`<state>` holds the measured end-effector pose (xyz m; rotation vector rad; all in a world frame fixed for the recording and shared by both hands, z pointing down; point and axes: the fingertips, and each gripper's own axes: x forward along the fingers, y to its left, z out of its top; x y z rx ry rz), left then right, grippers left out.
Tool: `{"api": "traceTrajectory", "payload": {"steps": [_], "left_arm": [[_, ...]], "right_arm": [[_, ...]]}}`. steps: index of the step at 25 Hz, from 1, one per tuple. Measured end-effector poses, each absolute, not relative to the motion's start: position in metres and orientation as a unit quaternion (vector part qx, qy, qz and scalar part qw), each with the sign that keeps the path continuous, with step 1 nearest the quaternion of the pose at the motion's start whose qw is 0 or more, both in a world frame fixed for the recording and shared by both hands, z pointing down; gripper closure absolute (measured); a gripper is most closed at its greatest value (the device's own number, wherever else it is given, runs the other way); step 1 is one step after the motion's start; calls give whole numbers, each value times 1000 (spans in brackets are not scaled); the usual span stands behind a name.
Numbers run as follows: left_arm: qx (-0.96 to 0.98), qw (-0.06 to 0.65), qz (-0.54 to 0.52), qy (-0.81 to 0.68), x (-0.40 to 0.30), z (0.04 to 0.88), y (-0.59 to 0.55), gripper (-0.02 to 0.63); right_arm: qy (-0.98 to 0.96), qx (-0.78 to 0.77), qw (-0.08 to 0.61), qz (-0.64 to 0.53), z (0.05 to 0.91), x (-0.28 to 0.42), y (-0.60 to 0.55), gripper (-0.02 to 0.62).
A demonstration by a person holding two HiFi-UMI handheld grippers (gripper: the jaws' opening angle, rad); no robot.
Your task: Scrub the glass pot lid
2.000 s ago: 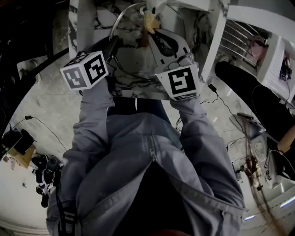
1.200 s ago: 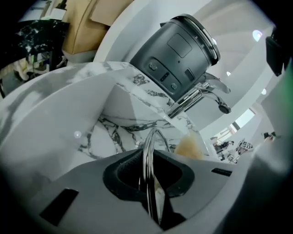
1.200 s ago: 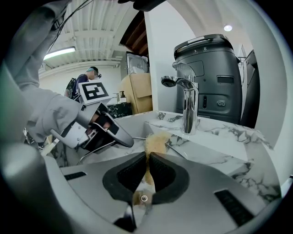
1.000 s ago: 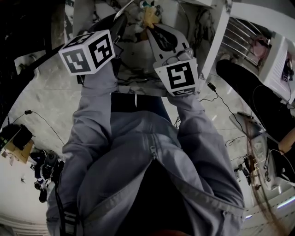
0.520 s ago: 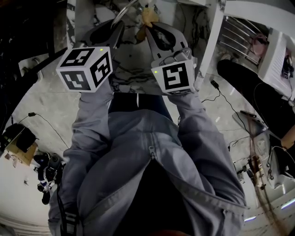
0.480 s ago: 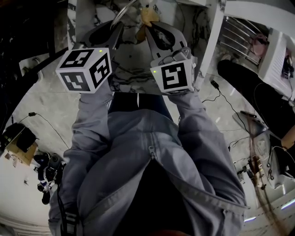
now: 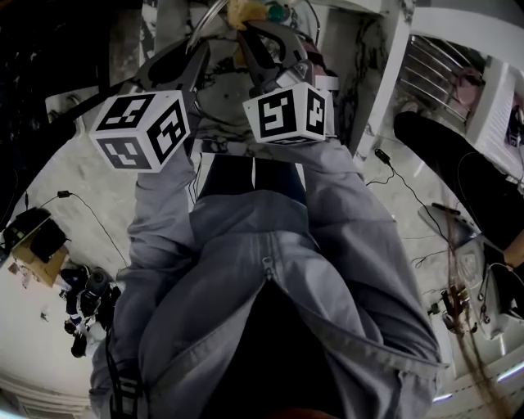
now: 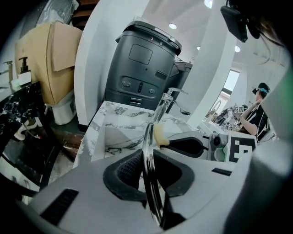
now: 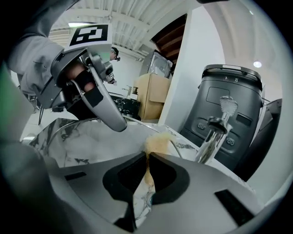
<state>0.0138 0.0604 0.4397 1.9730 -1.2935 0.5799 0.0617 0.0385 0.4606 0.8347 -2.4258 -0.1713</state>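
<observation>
The glass pot lid (image 8: 147, 151) stands edge-on in the left gripper view, its metal rim pinched between the jaws of my left gripper (image 8: 151, 161), which is shut on it. The lid's shiny knob (image 9: 211, 133) sticks out toward the right in the right gripper view, and its glass face (image 9: 78, 141) fills the left. My right gripper (image 9: 147, 161) is shut on a yellow sponge (image 9: 157, 140) that presses against the glass. In the head view the left gripper (image 7: 195, 51) and the right gripper (image 7: 246, 31) reach up over the marble counter, with the sponge (image 7: 242, 11) at the top edge.
A dark grey appliance (image 8: 142, 64) stands behind the marble counter (image 8: 120, 122), beside a white pillar. A cardboard box (image 8: 50, 55) is at the left. Another person (image 7: 458, 172) sits at the right, with cables on the floor.
Both grippers have risen toward the top of the head view with the lid and sponge. The right gripper has rolled and shifted left, closer to the left one.
</observation>
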Motion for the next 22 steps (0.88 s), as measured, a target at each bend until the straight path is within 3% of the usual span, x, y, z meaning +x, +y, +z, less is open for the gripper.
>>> {"api": "traceTrajectory", "payload": {"steps": [22], "left_arm": [[753, 347, 229, -511, -7, 443, 75, 538]], "right_arm": [[-937, 57, 344, 18, 503, 10, 183, 551]]}}
